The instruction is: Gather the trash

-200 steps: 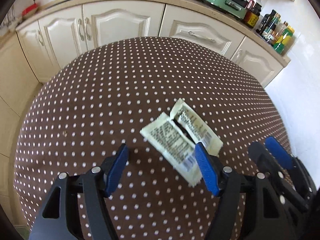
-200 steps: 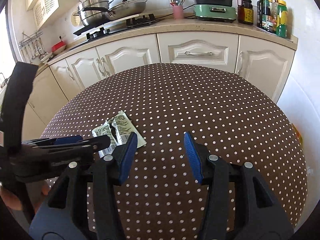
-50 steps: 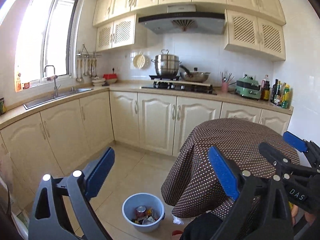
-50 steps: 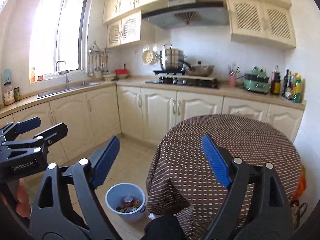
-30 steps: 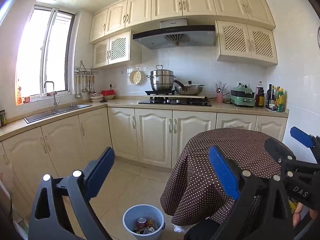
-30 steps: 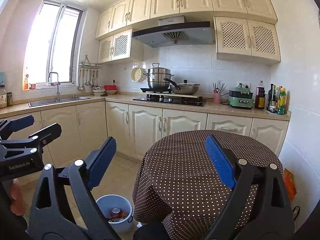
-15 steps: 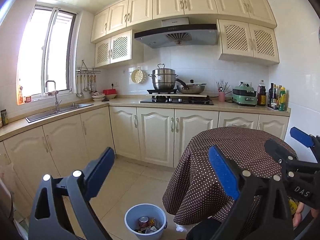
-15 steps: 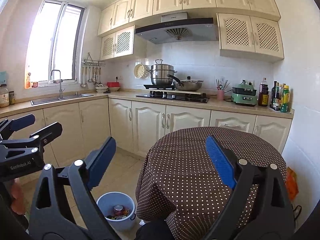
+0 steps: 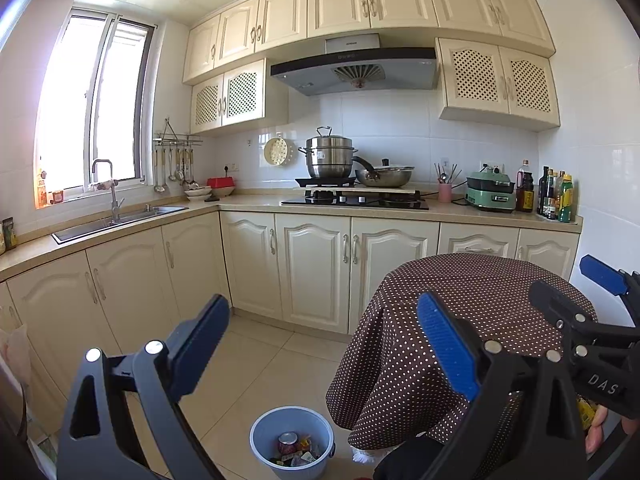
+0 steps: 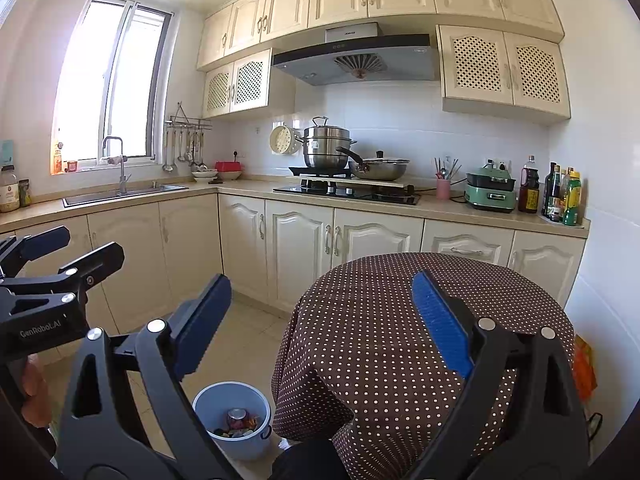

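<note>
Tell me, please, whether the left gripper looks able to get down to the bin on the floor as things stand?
Probably yes. The left gripper is open and holds nothing, and the bin stands on bare floor beside the table, below the jaws, with nothing in between. It would need to come down a fair way.

A home kitchen. Cream cabinets (image 9: 312,276) below and above, a hood (image 9: 354,66) over a gas hob (image 9: 356,199) with steamer pot (image 9: 329,154) and wok (image 9: 384,177). Steel sink (image 9: 120,218) under the window (image 9: 96,104), ladles on a rail (image 9: 176,156) (hung in a row). Sauce bottles (image 9: 554,194) in the corner, a cloth-draped table (image 9: 464,320), a bin (image 9: 292,442) on the tiled floor.
</note>
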A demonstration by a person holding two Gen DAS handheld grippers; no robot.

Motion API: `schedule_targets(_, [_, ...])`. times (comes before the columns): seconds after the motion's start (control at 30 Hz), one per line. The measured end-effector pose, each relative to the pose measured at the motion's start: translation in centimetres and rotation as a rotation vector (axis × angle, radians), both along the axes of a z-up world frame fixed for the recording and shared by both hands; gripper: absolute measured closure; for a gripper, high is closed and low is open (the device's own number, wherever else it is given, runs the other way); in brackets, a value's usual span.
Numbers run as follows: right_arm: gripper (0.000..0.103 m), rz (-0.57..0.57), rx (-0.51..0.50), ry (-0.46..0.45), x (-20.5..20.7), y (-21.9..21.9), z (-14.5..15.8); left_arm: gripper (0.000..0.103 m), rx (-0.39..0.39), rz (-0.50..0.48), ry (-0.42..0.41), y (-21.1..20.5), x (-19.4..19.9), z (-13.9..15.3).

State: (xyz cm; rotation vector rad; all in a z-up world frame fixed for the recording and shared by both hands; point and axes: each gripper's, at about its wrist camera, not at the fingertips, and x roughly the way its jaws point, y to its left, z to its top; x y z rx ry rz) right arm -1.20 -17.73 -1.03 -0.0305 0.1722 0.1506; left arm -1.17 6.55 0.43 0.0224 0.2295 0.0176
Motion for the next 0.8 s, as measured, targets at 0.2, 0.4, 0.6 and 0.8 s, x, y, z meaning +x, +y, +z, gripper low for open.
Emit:
schedule_targets(0.2, [0.013,0.0,0.0,0.002,-0.01,0.25,0.0,0.01,-0.002,0.0,0.002,0.07,0.02,-0.04])
schedule_targets(0.4, [0.013,0.002,-0.001,0.007,0.02,0.33,-0.05,0.01,-0.002,0.0,0.003,0.11,0.03,-0.03])
schedule_targets(0.6, [0.013,0.001,-0.003,0.009,-0.05,0.45,-0.1,0.01,-0.002,0.001,0.004,0.07,0.06,-0.21])
schedule_targets(0.8, [0.012,0.001,-0.003,0.012,0.03,0.39,-0.09,0.01,-0.004,0.002,0.008,0.23,0.07,-0.35])
